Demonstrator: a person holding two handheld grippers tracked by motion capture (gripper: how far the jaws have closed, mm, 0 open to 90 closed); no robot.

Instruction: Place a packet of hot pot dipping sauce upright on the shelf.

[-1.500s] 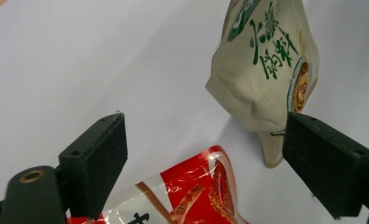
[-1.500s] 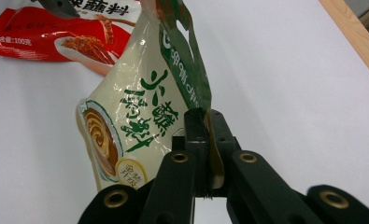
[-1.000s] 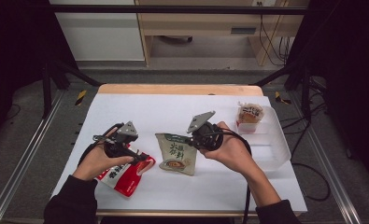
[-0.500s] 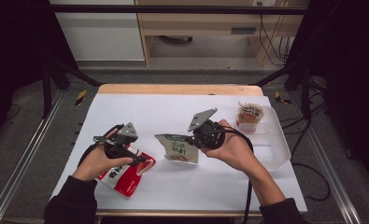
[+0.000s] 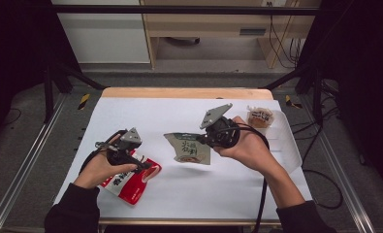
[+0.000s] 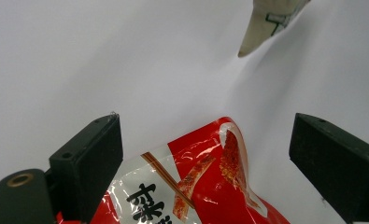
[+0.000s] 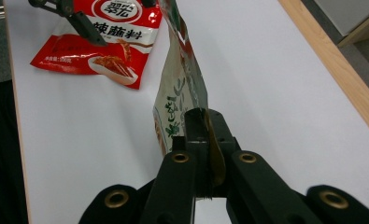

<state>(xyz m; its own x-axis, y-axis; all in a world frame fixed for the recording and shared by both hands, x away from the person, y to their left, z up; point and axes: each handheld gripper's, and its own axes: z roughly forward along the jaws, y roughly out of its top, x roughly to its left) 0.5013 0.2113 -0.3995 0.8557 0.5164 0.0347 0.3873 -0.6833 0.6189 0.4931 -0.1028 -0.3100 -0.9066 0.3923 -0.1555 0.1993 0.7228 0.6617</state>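
Observation:
A red sauce packet point(image 5: 131, 182) lies flat at the table's front left. My left gripper point(image 5: 148, 167) hovers open over its upper corner. In the left gripper view the jaws point(image 6: 208, 123) stand wide apart with the red packet point(image 6: 196, 186) below them. A beige and green packet point(image 5: 189, 148) hangs above the middle of the table, with my right gripper point(image 5: 202, 141) shut on its right edge. In the right gripper view the gripper point(image 7: 205, 116) pinches the thin edge of the packet point(image 7: 180, 93), which dangles away from it toward the red packet point(image 7: 102, 46).
A small wrapped snack point(image 5: 259, 117) sits in a clear tray point(image 5: 290, 148) at the table's right side. A wooden strip point(image 5: 186, 92) runs along the table's far edge. White table surface lies between the two hands.
My right gripper has risen with the beige and green packet, lifting it off the table. The left gripper and the red packet have stayed put.

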